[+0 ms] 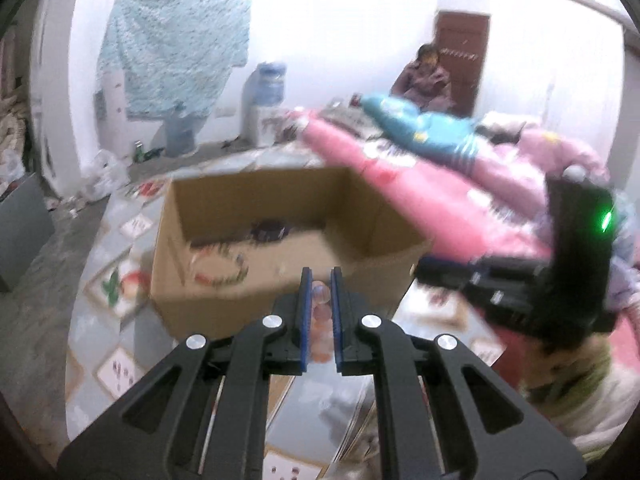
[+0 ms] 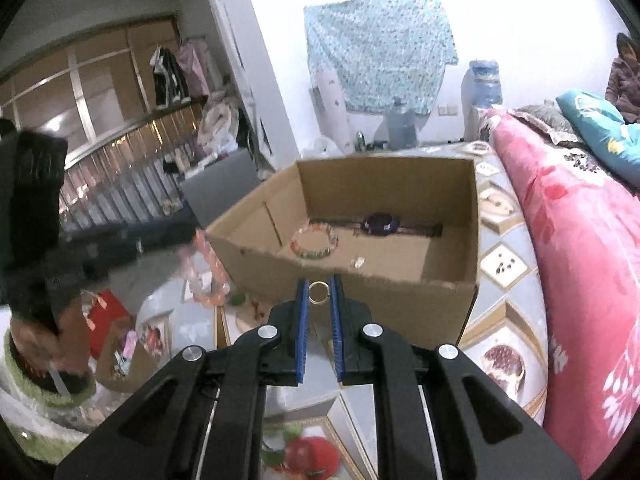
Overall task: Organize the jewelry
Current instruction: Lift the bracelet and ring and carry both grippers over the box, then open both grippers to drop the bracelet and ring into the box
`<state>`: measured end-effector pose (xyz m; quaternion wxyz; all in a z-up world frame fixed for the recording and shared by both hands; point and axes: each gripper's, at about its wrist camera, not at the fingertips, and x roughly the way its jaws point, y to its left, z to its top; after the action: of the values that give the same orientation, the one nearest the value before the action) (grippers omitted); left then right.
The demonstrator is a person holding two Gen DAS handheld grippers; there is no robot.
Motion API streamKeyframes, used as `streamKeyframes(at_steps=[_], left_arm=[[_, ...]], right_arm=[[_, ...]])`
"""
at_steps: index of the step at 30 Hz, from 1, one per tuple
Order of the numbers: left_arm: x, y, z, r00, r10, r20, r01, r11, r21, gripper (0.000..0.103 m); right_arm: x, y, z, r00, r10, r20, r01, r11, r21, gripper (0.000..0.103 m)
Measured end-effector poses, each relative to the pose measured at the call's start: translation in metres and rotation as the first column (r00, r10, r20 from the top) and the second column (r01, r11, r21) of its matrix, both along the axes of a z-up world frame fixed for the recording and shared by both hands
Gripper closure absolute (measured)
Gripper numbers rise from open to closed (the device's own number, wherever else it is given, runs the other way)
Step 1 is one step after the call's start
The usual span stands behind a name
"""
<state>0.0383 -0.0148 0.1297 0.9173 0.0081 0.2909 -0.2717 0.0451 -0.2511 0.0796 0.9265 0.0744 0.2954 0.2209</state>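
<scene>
Our right gripper point(image 2: 319, 280) was clamped on a small gold ring point(image 2: 319, 293), held at the tips of its blue pads; our left gripper point(image 1: 320, 276) was clamped on a pink bead bracelet point(image 1: 320, 300), whose loop hung below its tips in the right wrist view. Just ahead of both grippers stood the open cardboard box point(image 2: 474, 216); neither gripper had yet crossed its near rim. Inside, beyond the rim, lay a multicoloured bead bracelet point(image 2: 314, 243), a dark purple piece point(image 2: 380, 223) toward the far wall, and a small pale item point(image 2: 358, 263) nearer us. We judged the task partly done: three pieces boxed, two in hand; small items point(image 2: 244, 300) remained on the patterned mat point(image 2: 500, 268) below and left of the right gripper; these were too blurred to identify.
</scene>
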Motion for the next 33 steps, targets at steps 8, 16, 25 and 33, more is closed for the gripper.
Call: streamKeyframes(at_steps=[8,16,25,33], left_arm=[[0.087,-0.047,0.032,0.992,-0.109,-0.068,0.11,0.994,0.006,0.095],[0.19,-0.109,-0.027,0.94,-0.136,-0.312,0.185,0.974,0.132,0.095],[0.253,-0.15,-0.122,0.758,-0.095,-0.646,0.272,0.945,0.18,0.095],[0.251,-0.121,-0.103,0.798,-0.081,-0.597,0.191,0.974,0.123,0.068]], right_arm=[[0.033,-0.025,0.014,1.0,0.004,0.023,-0.005,0.999,0.048,0.092],[0.111,-0.036,0.006,0.993,0.066,-0.094,-0.074,0.994,-0.076,0.092],[0.146,-0.042,-0.007,0.985,0.095,-0.142,-0.112,0.987,-0.114,0.092],[0.161,-0.026,-0.009,0.954,0.161,-0.253,-0.194,0.975,-0.108,0.092]])
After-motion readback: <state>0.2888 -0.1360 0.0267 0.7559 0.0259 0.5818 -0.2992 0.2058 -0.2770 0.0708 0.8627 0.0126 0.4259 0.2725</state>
